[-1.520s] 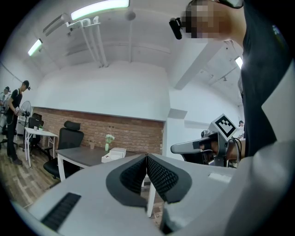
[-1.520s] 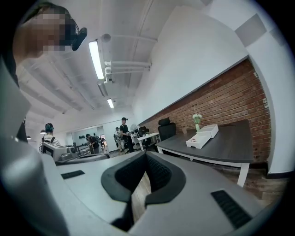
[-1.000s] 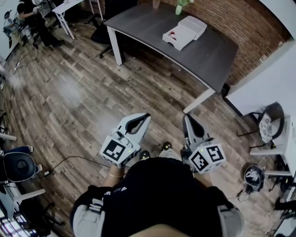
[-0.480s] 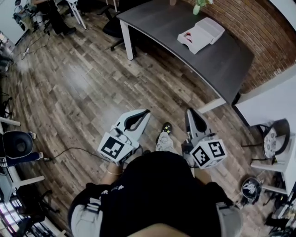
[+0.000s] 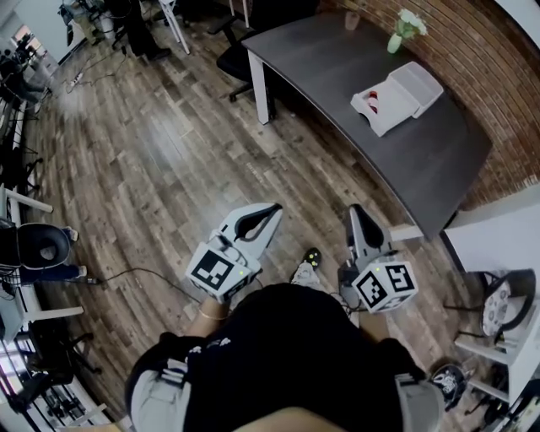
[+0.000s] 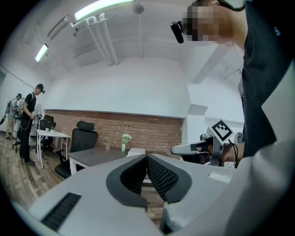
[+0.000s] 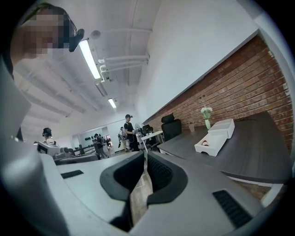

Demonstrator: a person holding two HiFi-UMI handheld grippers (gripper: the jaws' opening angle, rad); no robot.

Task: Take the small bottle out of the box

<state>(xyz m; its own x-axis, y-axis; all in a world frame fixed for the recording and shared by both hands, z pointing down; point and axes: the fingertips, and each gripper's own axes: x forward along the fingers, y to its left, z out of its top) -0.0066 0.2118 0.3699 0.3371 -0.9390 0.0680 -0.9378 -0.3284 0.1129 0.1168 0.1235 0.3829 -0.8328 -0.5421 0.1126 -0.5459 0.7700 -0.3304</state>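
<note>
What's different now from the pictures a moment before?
The person has walked towards the dark grey table, so it and the open white box on it show closer. The right gripper has just been opening its jaws a crack, nothing between them. The left gripper stays shut and empty; the box is untouched.

Open white box (image 5: 396,99) on the dark table (image 5: 337,67) near a flower vase (image 5: 395,40)

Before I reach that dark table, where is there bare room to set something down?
Bare: the table's left end, between its front edge and the cup; and the right end, past the box to the corner. Crowded: the back strip along the brick wall, where cup, vase and box cluster.
</note>
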